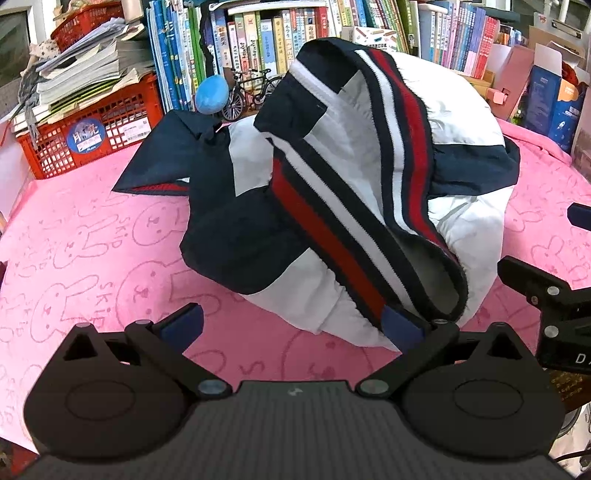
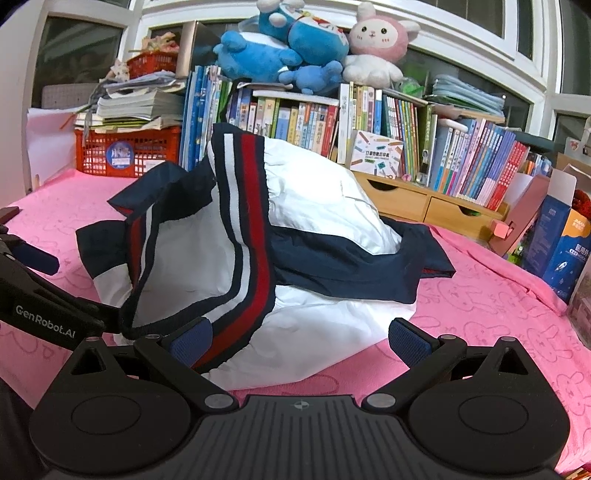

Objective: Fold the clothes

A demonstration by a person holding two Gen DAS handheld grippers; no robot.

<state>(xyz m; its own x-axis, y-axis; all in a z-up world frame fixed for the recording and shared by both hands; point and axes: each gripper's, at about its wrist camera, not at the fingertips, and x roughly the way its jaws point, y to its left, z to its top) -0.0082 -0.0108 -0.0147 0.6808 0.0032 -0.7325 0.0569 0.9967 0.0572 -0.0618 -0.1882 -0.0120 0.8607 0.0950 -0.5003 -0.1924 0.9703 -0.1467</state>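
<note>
A white and navy jacket (image 1: 461, 110) lies crumpled in a heap on the pink bunny-print cloth (image 1: 92, 229). Its navy, white and red striped hem band (image 1: 332, 236) loops toward me. My left gripper (image 1: 291, 326) is open at the heap's near edge, its right pad (image 1: 400, 326) touching the end of the band. In the right wrist view the jacket (image 2: 325, 192) rises just ahead, and the striped band (image 2: 251, 221) runs down to the left pad (image 2: 192, 339). My right gripper (image 2: 301, 339) is open, with the white hem between its fingers, unclamped.
A red crate (image 1: 92, 125) stacked with papers stands back left. A row of books (image 1: 258, 29) and a model bicycle (image 1: 251, 92) line the back. Blue boxes (image 2: 565, 243) stand at the right, wooden drawers (image 2: 417, 199) behind, plush toys (image 2: 295, 44) on top.
</note>
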